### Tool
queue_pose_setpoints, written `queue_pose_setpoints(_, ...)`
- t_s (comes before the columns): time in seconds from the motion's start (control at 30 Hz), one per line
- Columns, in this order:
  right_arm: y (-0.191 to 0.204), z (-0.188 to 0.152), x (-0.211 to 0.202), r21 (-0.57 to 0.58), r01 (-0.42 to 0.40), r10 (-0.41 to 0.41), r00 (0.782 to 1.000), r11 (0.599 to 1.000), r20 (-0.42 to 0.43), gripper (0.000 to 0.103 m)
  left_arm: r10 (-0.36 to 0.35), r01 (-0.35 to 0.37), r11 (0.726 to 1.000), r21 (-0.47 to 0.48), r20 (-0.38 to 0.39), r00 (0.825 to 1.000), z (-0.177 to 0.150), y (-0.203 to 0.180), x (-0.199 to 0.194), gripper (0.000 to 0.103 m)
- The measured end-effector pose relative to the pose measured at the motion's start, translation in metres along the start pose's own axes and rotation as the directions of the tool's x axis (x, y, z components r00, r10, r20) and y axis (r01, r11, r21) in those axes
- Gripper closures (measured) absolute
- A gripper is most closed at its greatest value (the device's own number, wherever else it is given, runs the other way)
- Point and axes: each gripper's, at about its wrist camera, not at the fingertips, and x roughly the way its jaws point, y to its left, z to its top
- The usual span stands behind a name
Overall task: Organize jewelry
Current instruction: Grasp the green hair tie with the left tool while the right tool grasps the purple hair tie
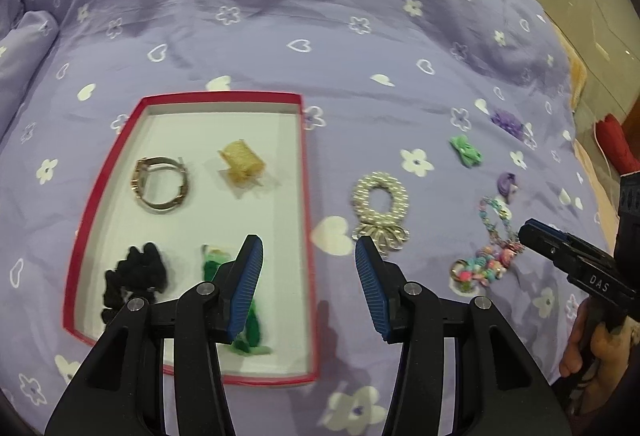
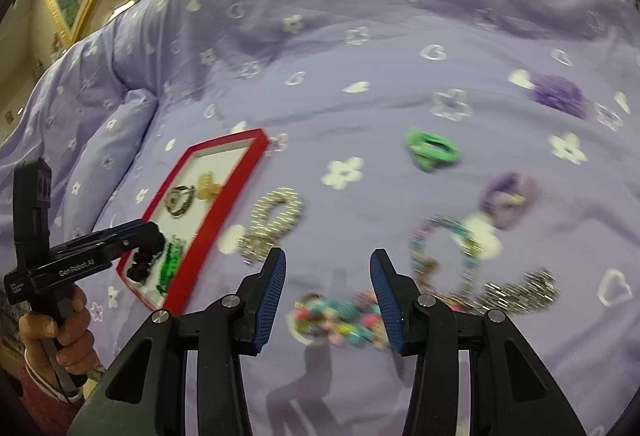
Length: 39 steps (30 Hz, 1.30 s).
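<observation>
While claws [image 1: 309, 286] gape — jewelry unboxed

Matt purple cloth bedspread [image 1: 360, 48]; red card tray [image 1: 306, 196], white matt inside; shiny metal bracelet [image 1: 160, 178]; pearly beaded scrunchie [image 1: 380, 196].

Ahead and to the left of the left gripper [image 1: 309, 278] a shallow box [image 1: 309, 172] lies on the bedspread [image 1: 320, 16]. In it a watch [image 1: 159, 182] lies at the far left, a mesh clip [image 1: 242, 165] to its right, a scrunchie [image 1: 134, 278] at the near left and a ribbon piece [image 1: 248, 316] under the left jaw. Right of the box lies a pearl hair tie [image 1: 380, 206]. Beyond it, farther right, lies a bow [image 1: 466, 150]. A beaded chain [image 2: 340, 320] lies between the right gripper [image 2: 328, 294] fingers, on the cloth
</observation>
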Motion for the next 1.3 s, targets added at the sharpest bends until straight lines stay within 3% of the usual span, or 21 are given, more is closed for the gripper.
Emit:
queue_pose_setpoints(0.67, -0.065, -0.014, -0.037, 0.109, 0.082, -0.088, 0.995, 0.991, 0.046, 0.057, -0.057, 0.060, 0.994, 0.091, -0.037, 0.998, 0.004, -0.063, 0.019, 0.056)
queue_pose_setpoints(1.07, -0.104, 0.017, -0.006, 0.146, 0.125, -0.131, 0.991, 0.981, 0.031, 0.057, -0.101, 0.109, 0.982, 0.151, -0.062, 0.993, 0.056, -0.112, 0.073, 0.056)
queue_pose_setpoints(1.3, -0.119, 0.035, 0.023, 0.153, 0.146, -0.146, 0.989, 0.977, -0.009, 0.057, -0.180, 0.189, 0.971, 0.149, -0.073, 0.981, 0.094, -0.141, 0.125, 0.056)
